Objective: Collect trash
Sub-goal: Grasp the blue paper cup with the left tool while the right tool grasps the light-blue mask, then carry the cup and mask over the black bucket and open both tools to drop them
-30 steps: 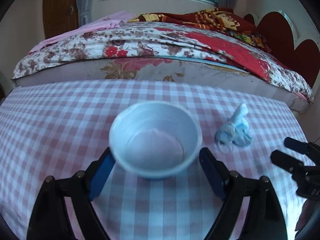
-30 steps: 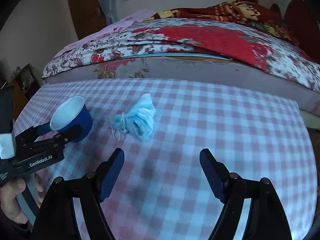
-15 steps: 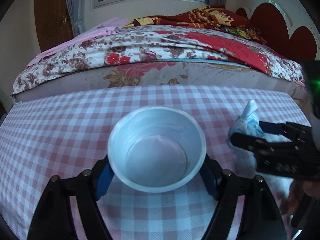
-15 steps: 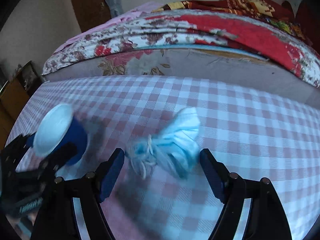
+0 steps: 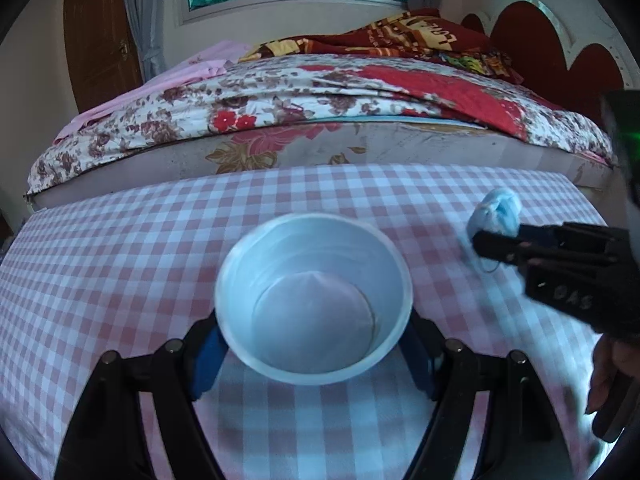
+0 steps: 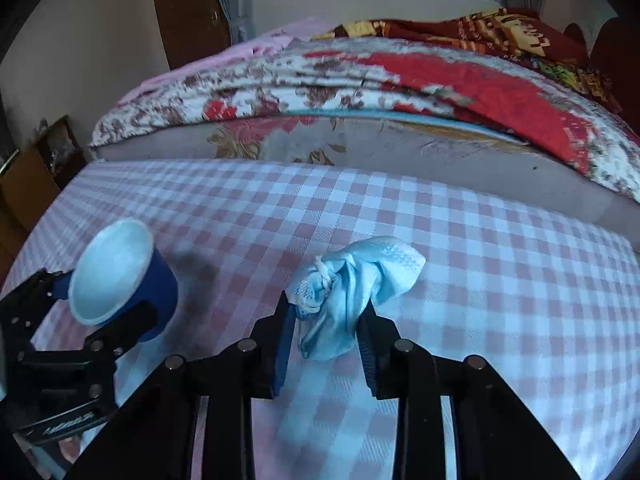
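Observation:
A blue paper cup (image 5: pixel 314 300) with a white, empty inside stands upright on the checked tablecloth (image 5: pixel 120 260). My left gripper (image 5: pixel 314 332) is shut on it, its blue pads pressing both sides. The right wrist view has the cup (image 6: pixel 120 268) at the left, inside the left gripper (image 6: pixel 98 300). A crumpled light-blue face mask (image 6: pixel 360 272) lies right of the cup. My right gripper (image 6: pixel 326 320) is closing on its near end, and both pads touch the cloth. From the left wrist, the mask (image 5: pixel 498 212) bulges beyond the right gripper (image 5: pixel 496 236).
A bed (image 5: pixel 320 92) with floral and red covers runs along the table's far edge. A person's hand (image 5: pixel 608 380) holds the right tool at the lower right. A dark low cabinet (image 6: pixel 36 168) stands off the table's left side.
The right gripper moved forward over the mask and its jaws came together around it. The left gripper's jaws closed in against the cup. The cup has stayed on the table.

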